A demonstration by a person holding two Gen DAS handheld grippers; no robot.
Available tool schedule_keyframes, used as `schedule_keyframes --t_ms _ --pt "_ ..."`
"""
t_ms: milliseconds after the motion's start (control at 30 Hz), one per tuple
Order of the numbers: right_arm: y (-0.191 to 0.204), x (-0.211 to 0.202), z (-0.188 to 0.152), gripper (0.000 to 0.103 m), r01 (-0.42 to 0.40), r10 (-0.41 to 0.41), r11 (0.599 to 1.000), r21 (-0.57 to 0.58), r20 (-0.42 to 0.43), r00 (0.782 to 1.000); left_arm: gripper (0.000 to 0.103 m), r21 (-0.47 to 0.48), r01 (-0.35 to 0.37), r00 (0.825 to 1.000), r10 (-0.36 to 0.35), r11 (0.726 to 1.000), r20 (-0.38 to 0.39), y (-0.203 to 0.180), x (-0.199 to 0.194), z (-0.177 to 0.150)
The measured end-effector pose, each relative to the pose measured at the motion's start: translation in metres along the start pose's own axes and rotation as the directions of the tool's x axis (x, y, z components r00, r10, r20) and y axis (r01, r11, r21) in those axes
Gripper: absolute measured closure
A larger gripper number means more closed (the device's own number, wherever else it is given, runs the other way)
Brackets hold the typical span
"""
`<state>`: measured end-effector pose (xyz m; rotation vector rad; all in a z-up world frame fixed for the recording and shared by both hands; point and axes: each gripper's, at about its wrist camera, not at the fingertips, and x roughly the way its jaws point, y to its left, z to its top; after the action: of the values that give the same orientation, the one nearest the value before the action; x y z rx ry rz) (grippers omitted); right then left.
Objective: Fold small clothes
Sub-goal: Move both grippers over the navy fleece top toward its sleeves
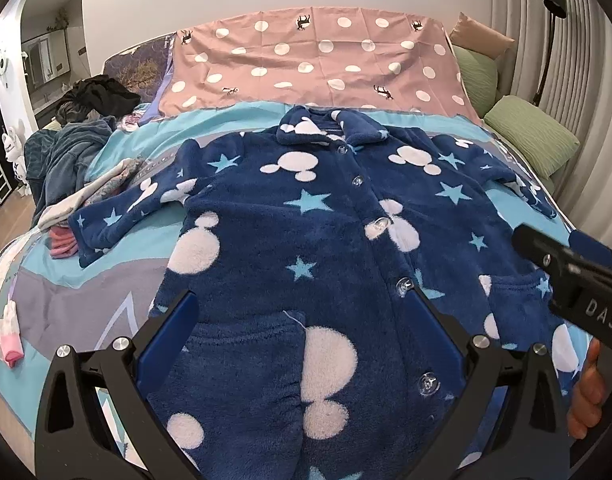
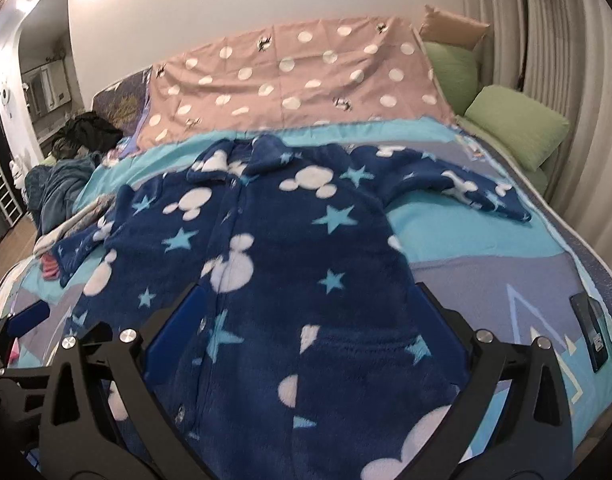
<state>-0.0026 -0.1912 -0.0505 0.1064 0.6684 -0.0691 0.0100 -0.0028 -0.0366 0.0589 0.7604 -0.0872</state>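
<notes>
A navy fleece pyjama top [image 1: 306, 240] with white mouse heads and pale blue stars lies spread face up on the bed, buttoned, collar at the far end. Its sleeves [image 1: 118, 216] reach out to both sides. My left gripper [image 1: 302, 300] hovers open over the lower left part of the top, with nothing between its pads. The right gripper [image 1: 554, 252] enters at the right edge, a hand [image 1: 586, 392] behind it. In the right wrist view my right gripper [image 2: 308, 292] stands open above the top [image 2: 306, 232], near its lower right part. The left gripper [image 2: 22, 320] shows at the left edge.
The bed has a turquoise and grey cover [image 2: 486, 248] and a pink dotted sheet [image 1: 314, 60] at the far end. Green pillows [image 1: 534, 136] line the right side. Dark clothes [image 1: 98, 96] and small pink garments [image 1: 62, 244] lie on the left. A dark flat device [image 2: 590, 332] rests at the right.
</notes>
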Motion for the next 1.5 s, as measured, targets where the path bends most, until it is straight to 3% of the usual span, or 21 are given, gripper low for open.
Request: schedule_keyframes --t_ms 100,367,1133,1500 --pt "0.004 0.01 -0.007 0.002 0.008 -0.009 1.0 -0.02 -0.079 0.997 0.001 -0.011 -0.004 1.0 0.004 1.0 -0.015 0.003 0.003 -0.003" --pt "0.006 0.027 -0.027 0.002 0.035 -0.039 0.999 -0.026 -0.174 0.984 0.001 -0.038 -0.008 0.998 0.005 0.999 -0.062 0.011 0.014 -0.013" --pt "0.011 0.038 -0.029 0.002 0.064 -0.073 0.997 -0.049 -0.224 0.972 0.001 -0.064 0.013 0.993 -0.021 0.998 -0.116 0.019 0.032 -0.022" --pt "0.063 0.047 -0.022 0.002 -0.006 -0.031 0.987 -0.162 -0.229 0.973 0.001 -0.148 -0.038 0.994 0.023 0.988 -0.104 0.059 0.031 -0.023"
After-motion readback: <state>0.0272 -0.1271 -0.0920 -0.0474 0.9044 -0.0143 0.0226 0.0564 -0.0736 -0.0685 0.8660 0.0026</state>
